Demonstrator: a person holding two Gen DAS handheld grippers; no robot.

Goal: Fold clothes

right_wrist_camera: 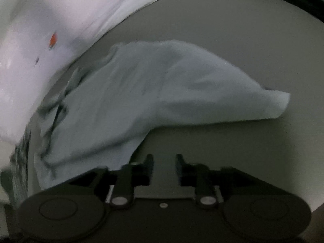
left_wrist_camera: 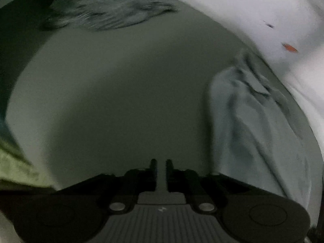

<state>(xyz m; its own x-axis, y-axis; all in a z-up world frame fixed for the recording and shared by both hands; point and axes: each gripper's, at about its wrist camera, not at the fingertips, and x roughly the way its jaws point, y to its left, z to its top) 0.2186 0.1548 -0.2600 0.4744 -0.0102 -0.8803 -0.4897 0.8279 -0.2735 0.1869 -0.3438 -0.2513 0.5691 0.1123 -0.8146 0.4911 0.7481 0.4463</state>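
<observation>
A pale blue-grey garment [right_wrist_camera: 141, 93] lies crumpled on the grey table [right_wrist_camera: 232, 145], ahead and left of my right gripper [right_wrist_camera: 163, 160]. The right gripper is open and empty, its fingers over bare table just past the cloth's near edge. The same garment [left_wrist_camera: 253, 121] shows at the right of the left wrist view. My left gripper [left_wrist_camera: 161, 165] has its fingers nearly together with a narrow gap, nothing between them, over bare table [left_wrist_camera: 121, 101] left of the garment.
A dark grey fuzzy garment [left_wrist_camera: 105, 10] lies at the table's far edge. A white sheet or wall [left_wrist_camera: 263, 10] with a small orange mark [left_wrist_camera: 290, 48] runs beyond the table. Yellow-green fabric [left_wrist_camera: 14, 166] lies at the left edge.
</observation>
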